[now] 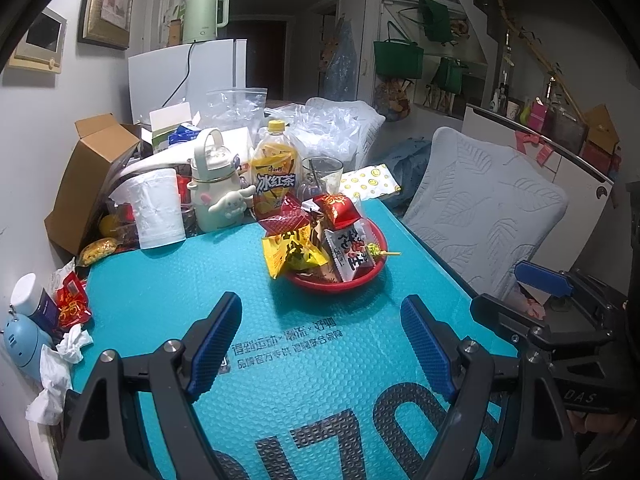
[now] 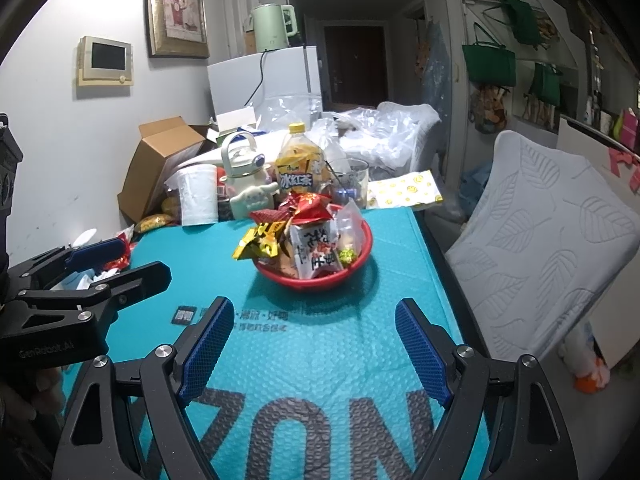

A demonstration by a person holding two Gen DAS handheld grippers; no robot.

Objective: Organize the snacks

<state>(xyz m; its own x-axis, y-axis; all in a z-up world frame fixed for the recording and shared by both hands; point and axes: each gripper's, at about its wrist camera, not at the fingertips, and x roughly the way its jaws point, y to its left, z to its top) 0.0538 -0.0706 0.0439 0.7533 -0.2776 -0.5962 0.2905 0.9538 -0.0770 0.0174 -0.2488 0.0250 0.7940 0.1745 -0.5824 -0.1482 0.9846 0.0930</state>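
On the teal mat [image 1: 168, 292], both claws gape empty; only left view shows red wrappers [image 1: 72, 304].

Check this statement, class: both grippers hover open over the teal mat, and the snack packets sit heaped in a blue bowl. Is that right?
Not quite. The bowl is red, not blue, as the right wrist view shows. The rest holds: left gripper and right gripper are open over the teal mat, with snack packets heaped inside.

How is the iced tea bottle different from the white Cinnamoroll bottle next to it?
The tea bottle is clear plastic with amber drink and a yellow cap; the Cinnamoroll bottle is opaque white with a loop handle. The tea bottle stands taller. Both stand upright behind the red bowl.
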